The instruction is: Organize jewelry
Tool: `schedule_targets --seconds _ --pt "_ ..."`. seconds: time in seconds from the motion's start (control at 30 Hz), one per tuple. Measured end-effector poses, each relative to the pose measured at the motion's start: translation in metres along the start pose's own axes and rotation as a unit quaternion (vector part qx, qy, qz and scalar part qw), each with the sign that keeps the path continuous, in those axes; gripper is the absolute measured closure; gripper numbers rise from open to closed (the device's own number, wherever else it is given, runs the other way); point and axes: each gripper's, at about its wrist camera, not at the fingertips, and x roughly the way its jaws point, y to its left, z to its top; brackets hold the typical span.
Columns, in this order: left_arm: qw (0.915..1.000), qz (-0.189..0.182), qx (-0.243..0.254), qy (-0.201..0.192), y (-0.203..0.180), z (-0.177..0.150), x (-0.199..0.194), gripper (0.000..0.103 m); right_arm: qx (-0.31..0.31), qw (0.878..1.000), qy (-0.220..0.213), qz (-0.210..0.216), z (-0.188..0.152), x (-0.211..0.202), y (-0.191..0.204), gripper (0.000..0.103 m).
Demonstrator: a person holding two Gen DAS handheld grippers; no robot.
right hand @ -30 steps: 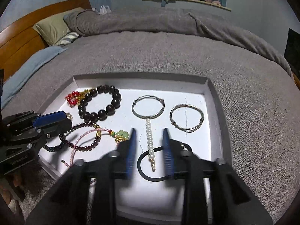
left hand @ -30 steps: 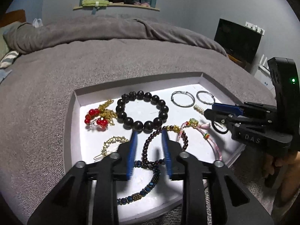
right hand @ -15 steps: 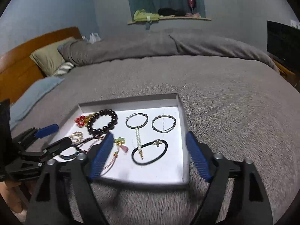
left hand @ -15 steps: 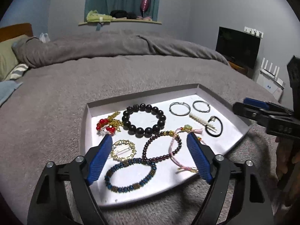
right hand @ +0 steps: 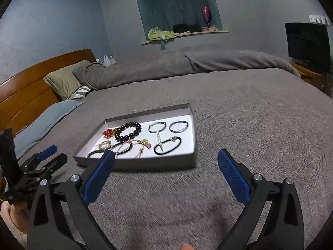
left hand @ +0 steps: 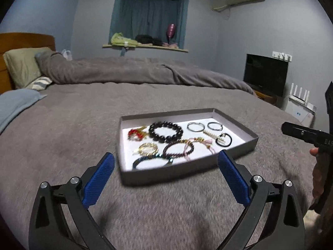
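A shallow grey tray (left hand: 188, 164) with a white floor lies on the bed; it also shows in the right wrist view (right hand: 137, 163). It holds several pieces laid apart: a black bead bracelet (left hand: 165, 131), a red and gold piece (left hand: 135, 134), two silver hoops (left hand: 195, 126), a black hair tie (left hand: 223, 140), a dark red bead bracelet (left hand: 179, 149), a dark blue bead bracelet (left hand: 153, 160). My left gripper (left hand: 166, 161) is open and empty, in front of the tray. My right gripper (right hand: 165, 160) is open and empty, back from the tray's near edge.
The grey blanket (left hand: 83, 137) covers the bed all round the tray. Pillows (right hand: 62, 81) and a wooden headboard (right hand: 25, 95) lie at the far left. A television (left hand: 265, 74) stands at the right. A window sill (left hand: 145, 45) with clutter is behind.
Both grippers opened wide and pulled back and up from the tray. The jewelry stays in the tray.
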Motion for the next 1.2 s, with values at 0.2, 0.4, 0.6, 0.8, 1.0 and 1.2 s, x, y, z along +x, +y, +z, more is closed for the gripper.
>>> schedule_targets --seconds 0.2,0.4,0.6,0.8,1.0,1.2 --pt "0.9960 0.078 -0.009 0.044 -0.004 -0.019 0.002 0.005 0.001 0.998 0.034 -0.051 -0.025 0.007 -0.005 0.005" --pt "0.9863 0.136 0.017 0.093 -0.023 -0.029 0.024 0.005 -0.013 0.996 0.051 -0.070 -0.042 0.027 -0.001 0.005" --pt "0.9885 0.127 0.041 0.071 -0.038 -0.028 0.022 0.005 -0.019 0.993 0.066 -0.101 -0.044 0.039 0.005 0.005" --pt "0.9892 0.114 0.027 0.088 -0.039 -0.029 0.028 0.005 -0.067 0.990 0.068 -0.099 -0.041 0.036 0.016 0.005" --pt "0.9901 0.109 0.017 0.086 -0.035 -0.028 0.027 0.005 -0.060 0.992 0.058 -0.089 -0.039 0.032 0.015 0.005" --pt "0.9904 0.109 0.015 0.084 -0.034 -0.028 0.025 0.005 -0.068 0.992 0.062 -0.082 -0.042 0.032 0.021 0.005"
